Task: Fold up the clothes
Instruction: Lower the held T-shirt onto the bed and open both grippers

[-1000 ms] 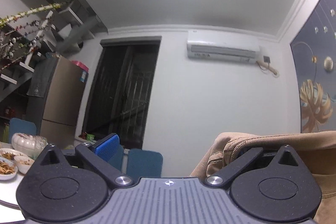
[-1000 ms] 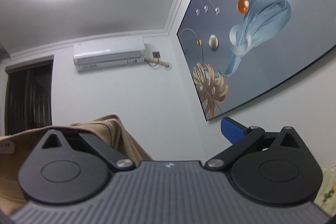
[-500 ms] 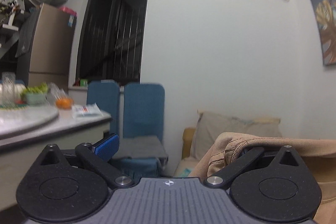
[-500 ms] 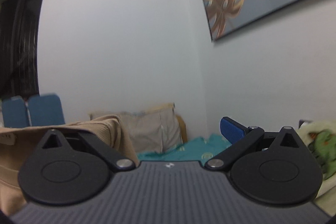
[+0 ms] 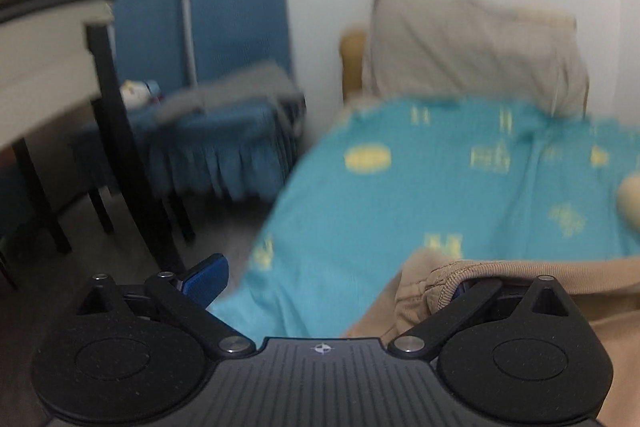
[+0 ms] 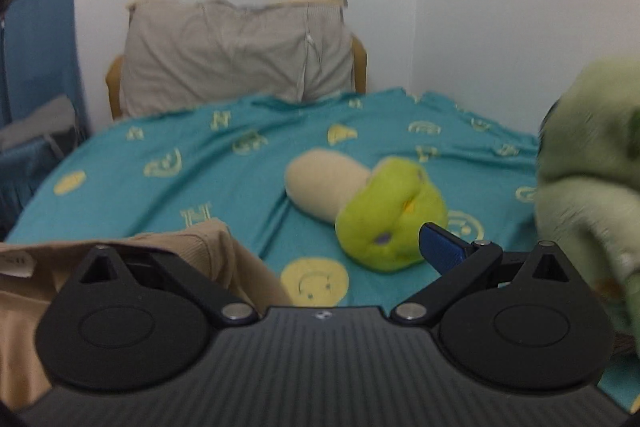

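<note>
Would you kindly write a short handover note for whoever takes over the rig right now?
Left gripper: open, tan garment draped over its right finger.
Right gripper: open, same garment over its left finger.
Garment spans both grippers, near the teal bed sheet; a green plush toy lies on the sheet.
Done: no fold visible.
Left: lay flat, fold.

Teal bedspread (image 6: 248,187), green plush toy (image 6: 390,215), pillow (image 6: 236,51)

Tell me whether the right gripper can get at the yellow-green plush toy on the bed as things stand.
Probably not yet. The right gripper looks hooked into the tan garment on its left finger, so it is occupied. The way itself is free: only bare teal bedspread lies before the plush toy.
</note>
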### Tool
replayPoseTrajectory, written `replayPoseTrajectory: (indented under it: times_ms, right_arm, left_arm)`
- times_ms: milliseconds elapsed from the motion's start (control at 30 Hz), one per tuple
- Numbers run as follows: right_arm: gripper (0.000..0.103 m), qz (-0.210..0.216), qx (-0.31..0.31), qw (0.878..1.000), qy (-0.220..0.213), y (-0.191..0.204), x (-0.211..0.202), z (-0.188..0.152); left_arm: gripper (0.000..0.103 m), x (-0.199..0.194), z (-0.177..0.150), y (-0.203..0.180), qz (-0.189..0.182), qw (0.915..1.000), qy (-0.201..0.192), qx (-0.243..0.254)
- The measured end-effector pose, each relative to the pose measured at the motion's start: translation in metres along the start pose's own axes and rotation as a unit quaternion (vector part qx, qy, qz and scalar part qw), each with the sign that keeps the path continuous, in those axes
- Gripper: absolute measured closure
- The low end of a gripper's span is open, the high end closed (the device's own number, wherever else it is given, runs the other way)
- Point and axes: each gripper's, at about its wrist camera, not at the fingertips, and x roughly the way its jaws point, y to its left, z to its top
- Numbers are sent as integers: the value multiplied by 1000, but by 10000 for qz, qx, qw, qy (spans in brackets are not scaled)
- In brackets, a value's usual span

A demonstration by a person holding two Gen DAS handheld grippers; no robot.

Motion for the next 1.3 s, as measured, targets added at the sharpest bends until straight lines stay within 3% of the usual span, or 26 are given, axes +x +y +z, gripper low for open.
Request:
replayPoseTrajectory:
  times_ms: [100, 233, 333, 433, 467, 533, 667, 800, 900, 1167, 1300]
  right_arm:
    - [0, 116, -132, 9982, 569, 3, 19, -2]
    - [0, 485, -466, 9878, 1407, 13, 22, -4]
    - [0, 1034, -1036, 9752, 1658, 28, 11, -4]
    - [0, 1435, -1020, 9735, 1462, 32, -14, 3]
    - [0, 1569, -1014, 9724, 1396, 33, -22, 6]
    - [0, 1834, -1001, 9697, 1263, 35, -39, 10]
    - [0, 2034, -796, 9711, 963, 31, -77, 13]
    - [0, 1963, -424, 9774, 666, 13, -137, 3]
    - [0, 2010, -259, 9787, 318, -1, -198, -11]
    - [0, 2024, -67, 9772, -645, -34, -337, -20]
    - [0, 1928, 115, 9769, -916, -52, -383, -40]
  left_arm:
    - [1, 28, -7, -19, 354, 9944, 532, 836]
    - [2, 41, -10, -41, 482, 9760, 1089, 1825]
    - [2, 38, -2, -46, 252, 9634, 1435, 2251]
    - [1, 26, 7, -50, -215, 9536, 1606, 2536]
    - [1, 19, 10, -49, -394, 9540, 1538, 2543]
    - [1, 4, 16, -46, -755, 9544, 1378, 2537]
    - [0, -38, 19, -28, -1370, 9663, 846, 2009]
    - [0, -101, 0, 2, -1442, 9805, 381, 1279]
    - [0, -149, -15, 25, -1479, 9864, 33, 722]
    - [0, -303, -56, 42, -1450, 9860, -652, 509]
    - [0, -354, -92, 55, -1502, 9849, -841, 164]
